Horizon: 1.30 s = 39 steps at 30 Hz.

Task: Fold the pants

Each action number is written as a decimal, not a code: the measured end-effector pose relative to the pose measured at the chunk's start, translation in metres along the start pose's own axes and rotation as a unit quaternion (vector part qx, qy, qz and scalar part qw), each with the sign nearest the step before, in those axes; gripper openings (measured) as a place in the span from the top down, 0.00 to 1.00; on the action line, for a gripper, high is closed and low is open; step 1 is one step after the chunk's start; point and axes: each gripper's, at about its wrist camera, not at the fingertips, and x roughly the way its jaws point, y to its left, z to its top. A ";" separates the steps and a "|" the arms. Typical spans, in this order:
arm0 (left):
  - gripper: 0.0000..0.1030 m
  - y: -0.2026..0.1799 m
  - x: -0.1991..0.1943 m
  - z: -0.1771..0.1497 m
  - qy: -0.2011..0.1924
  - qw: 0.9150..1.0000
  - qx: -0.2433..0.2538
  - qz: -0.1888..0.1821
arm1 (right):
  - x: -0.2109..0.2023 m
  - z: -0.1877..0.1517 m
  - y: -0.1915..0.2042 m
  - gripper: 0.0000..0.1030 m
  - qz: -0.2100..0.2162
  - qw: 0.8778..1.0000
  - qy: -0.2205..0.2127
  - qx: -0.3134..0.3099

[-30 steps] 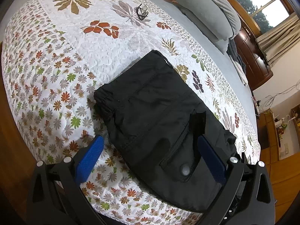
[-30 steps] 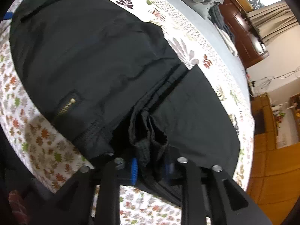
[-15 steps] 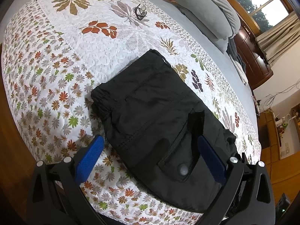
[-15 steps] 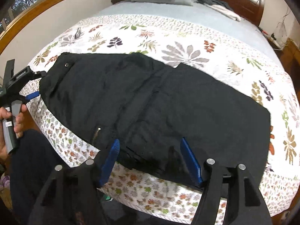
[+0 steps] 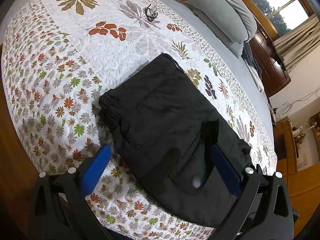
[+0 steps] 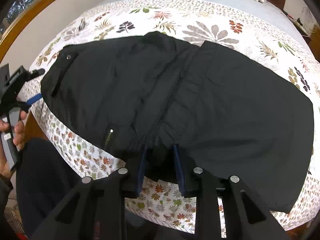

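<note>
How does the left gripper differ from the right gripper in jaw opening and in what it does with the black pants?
The left gripper stands wide open over the pants, gripping nothing; the right gripper has just been closing, narrow, and pinches their near edge. The left gripper's pads look bright blue, the right gripper's dark. Both have black frames.

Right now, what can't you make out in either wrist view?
- Right tongs, right wrist view: whether the pads pinch the black pants; dark cloth hides contact.
- Left tongs, right wrist view: mostly cut off by the left edge.
- Small dark object on the quilt, left wrist view: too small to identify.
</note>
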 end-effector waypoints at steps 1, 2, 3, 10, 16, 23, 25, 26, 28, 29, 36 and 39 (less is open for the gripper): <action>0.03 0.000 0.001 0.000 0.000 1.000 0.000 0.000 | 0.001 0.001 0.000 0.73 0.002 1.000 0.002 0.001; 0.03 -0.001 0.001 0.000 0.000 1.000 0.000 0.000 | 0.002 0.001 0.002 0.73 0.001 1.000 0.004 -0.004; 0.03 -0.001 0.001 0.000 0.001 1.000 0.000 0.000 | 0.002 0.002 0.002 0.73 0.001 1.000 0.004 -0.007; 0.03 0.001 0.003 0.000 0.006 1.000 -0.004 -0.004 | 0.010 0.001 0.006 0.70 0.005 0.999 0.027 -0.032; 0.03 0.025 -0.004 0.001 0.016 0.997 -0.062 -0.048 | 0.004 0.007 0.012 0.43 0.027 0.998 0.027 -0.046; 0.03 0.070 -0.016 -0.010 0.018 0.977 -0.184 -0.109 | -0.033 0.030 0.000 0.44 0.087 0.996 0.000 -0.026; 0.03 0.073 -0.015 -0.011 0.020 0.973 -0.194 -0.121 | -0.045 0.039 0.001 0.44 0.107 0.994 -0.003 -0.030; 0.03 0.072 -0.013 -0.011 0.021 0.972 -0.196 -0.126 | -0.050 0.045 0.002 0.43 0.119 0.992 -0.003 -0.034; 0.03 0.070 -0.008 -0.010 0.028 0.970 -0.200 -0.136 | -0.054 0.055 0.009 0.39 0.137 0.990 -0.001 -0.043; 0.03 0.070 -0.004 -0.009 0.031 0.968 -0.206 -0.141 | -0.057 0.060 0.013 0.39 0.146 0.988 0.001 -0.050; 0.03 0.066 0.016 -0.008 0.037 0.955 -0.248 -0.161 | -0.056 0.084 0.044 0.38 0.158 0.981 0.018 -0.108; 0.03 0.059 0.024 -0.006 0.039 0.952 -0.252 -0.167 | -0.054 0.092 0.057 0.31 0.156 0.978 0.025 -0.139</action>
